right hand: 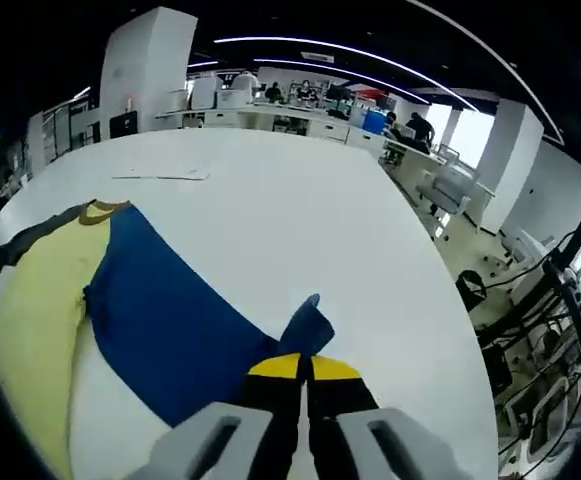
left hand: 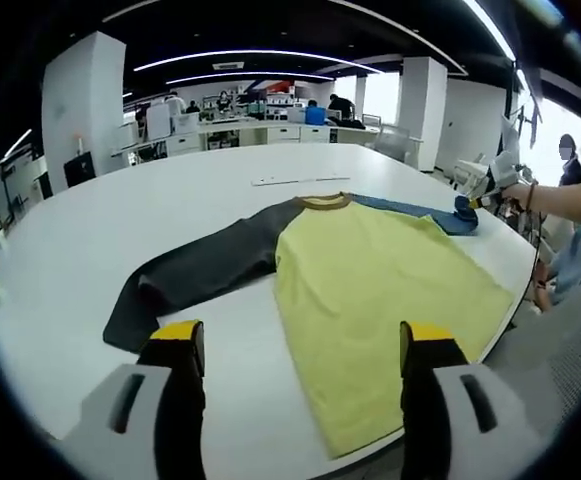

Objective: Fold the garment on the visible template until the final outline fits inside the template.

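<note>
Your garment (left hand: 370,270) lies flat on the white table (left hand: 170,210), a raglan shirt with a yellow body, a dark grey sleeve (left hand: 200,270) spread to one side and a blue sleeve (right hand: 170,320) stretched toward the table's edge. No template outline can be made out under it, so judge the target by the yellow panel's edges.

Your right gripper (right hand: 300,370) has its yellow-tipped jaws pressed together on the cuff end of the blue sleeve, where the fabric bunches up just above the tips. Carry that cuff up and across onto the yellow body, keeping it low so the sleeve rolls over at the shoulder seam rather than dragging the whole shirt toward the edge.

Your left gripper (left hand: 295,350) hovers with its jaws spread wide over the hem side, holding nothing. Press it onto the yellow cloth to pin the shirt while the sleeve travels, then take the grey sleeve next.
</note>
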A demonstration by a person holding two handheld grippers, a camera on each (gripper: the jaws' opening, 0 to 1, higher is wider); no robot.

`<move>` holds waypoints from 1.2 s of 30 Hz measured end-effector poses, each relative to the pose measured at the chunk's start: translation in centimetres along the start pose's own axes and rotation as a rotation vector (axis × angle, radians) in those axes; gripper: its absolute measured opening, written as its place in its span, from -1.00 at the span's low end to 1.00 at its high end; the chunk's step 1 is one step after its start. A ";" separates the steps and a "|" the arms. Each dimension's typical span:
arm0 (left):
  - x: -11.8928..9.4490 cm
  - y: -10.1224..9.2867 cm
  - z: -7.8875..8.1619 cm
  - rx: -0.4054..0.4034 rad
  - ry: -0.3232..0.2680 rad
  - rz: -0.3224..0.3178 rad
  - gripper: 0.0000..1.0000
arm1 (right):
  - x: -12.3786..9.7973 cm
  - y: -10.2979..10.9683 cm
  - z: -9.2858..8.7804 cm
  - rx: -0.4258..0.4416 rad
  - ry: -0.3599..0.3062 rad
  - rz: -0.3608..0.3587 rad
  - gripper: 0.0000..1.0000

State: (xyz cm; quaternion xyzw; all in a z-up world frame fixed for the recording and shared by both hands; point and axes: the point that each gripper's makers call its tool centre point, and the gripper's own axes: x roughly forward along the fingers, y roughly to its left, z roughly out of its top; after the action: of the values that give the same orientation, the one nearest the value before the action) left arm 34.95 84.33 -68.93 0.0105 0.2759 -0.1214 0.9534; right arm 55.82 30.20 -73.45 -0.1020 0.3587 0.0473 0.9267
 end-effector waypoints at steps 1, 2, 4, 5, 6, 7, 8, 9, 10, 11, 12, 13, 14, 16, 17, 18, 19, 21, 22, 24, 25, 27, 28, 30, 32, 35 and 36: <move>0.0 0.0 0.0 0.001 -0.001 0.001 0.54 | 0.0 -0.2 -0.2 0.011 0.003 -0.005 -1.00; 0.0 0.0 0.1 0.003 -0.001 0.002 0.54 | 0.2 -0.6 -0.3 0.024 0.005 -0.011 -1.00; 0.0 0.0 0.2 0.004 -0.003 0.003 0.55 | 0.4 -1.0 -0.6 0.062 0.012 -0.019 -1.00; 0.0 0.0 0.2 0.003 -0.005 0.004 0.55 | 0.5 -1.2 -0.6 0.073 0.009 -0.019 -1.00; 0.0 0.0 0.3 0.003 -0.006 0.003 0.55 | 0.6 -1.3 -0.6 0.095 0.002 -0.020 -1.00; 0.1 0.0 0.3 0.003 -0.008 0.004 0.55 | 0.5 -1.3 -0.6 0.110 -0.003 -0.020 -1.00; 0.1 0.1 0.4 0.003 -0.009 0.004 0.55 | 0.7 -1.5 -0.6 0.130 -0.006 -0.020 -1.00; 0.1 0.0 0.5 0.002 -0.012 0.004 0.56 | 0.8 -1.5 -0.7 0.148 -0.002 -0.015 -1.00; 0.1 0.0 0.5 0.002 -0.013 0.003 0.56 | 0.9 -1.6 -0.8 0.167 0.003 -0.013 -1.00; 0.1 0.0 0.5 0.001 -0.014 0.002 0.56 | 1.0 -1.6 -0.8 0.179 0.005 -0.008 -1.00; 0.1 0.0 0.5 0.001 -0.014 0.002 0.56 | 1.1 -1.6 -0.8 0.186 0.003 -0.005 -1.00; 0.1 -0.1 0.5 0.001 -0.013 0.002 0.56 | 1.1 -1.5 -0.8 0.200 0.006 -0.003 -1.00; 0.2 -0.1 0.5 0.001 -0.011 0.003 0.56 | 1.2 -1.5 -0.9 0.211 0.010 -0.003 -1.00; 0.2 -0.1 0.4 0.001 -0.008 0.004 0.56 | 1.3 -1.3 -1.0 0.219 0.017 0.000 -1.00; 0.2 -0.1 0.4 0.000 -0.007 0.004 0.56 | 1.3 -1.2 -1.1 0.220 0.022 0.001 -1.00; 0.2 -0.1 0.4 -0.001 -0.007 0.004 0.56 | 1.4 -1.1 -1.2 0.220 0.028 0.001 -1.00; 0.2 0.0 0.4 -0.002 -0.006 0.005 0.56 | 1.4 -1.0 -1.3 0.216 0.035 0.002 -1.00; 0.3 0.1 0.3 -0.003 -0.005 0.008 0.56 | 1.2 -1.2 -1.4 0.224 0.043 -0.020 -0.93; 0.3 0.1 0.3 -0.004 -0.005 0.008 0.56 | 1.1 -1.1 -1.2 0.217 0.038 -0.025 -0.84; 0.3 0.2 0.2 -0.004 -0.003 0.010 0.56 | 1.0 -0.8 -0.6 0.194 0.022 -0.024 -0.73; 0.3 0.2 0.1 -0.004 -0.001 0.011 0.55 | 0.9 -0.7 -0.3 0.190 0.016 -0.020 -0.73; 0.3 0.3 0.0 -0.004 0.005 0.012 0.55 | 1.0 0.1 0.6 0.182 -0.010 0.003 -0.72; 0.2 0.3 -0.1 -0.005 0.006 0.012 0.55 | 1.0 0.4 0.9 0.178 -0.015 0.012 -0.71; 0.2 0.3 -0.1 -0.005 0.007 0.012 0.55 | 1.3 1.2 1.3 0.175 -0.019 0.032 -0.69; 0.1 0.3 0.0 -0.002 0.000 0.014 0.55 | 1.7 2.0 1.7 0.175 -0.025 0.054 -0.67; -0.1 0.4 0.3 0.002 -0.010 0.014 0.58 | 2.6 2.6 1.8 0.163 -0.012 0.070 -0.66; -0.1 0.5 0.3 0.002 -0.011 0.015 0.59 | 2.8 2.7 1.7 0.162 -0.002 0.070 -0.66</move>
State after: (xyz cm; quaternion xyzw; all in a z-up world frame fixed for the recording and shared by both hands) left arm 35.09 84.78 -68.66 0.0129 0.2706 -0.1148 0.9557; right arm 58.51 33.29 -74.55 -0.0141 0.3639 0.0506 0.9300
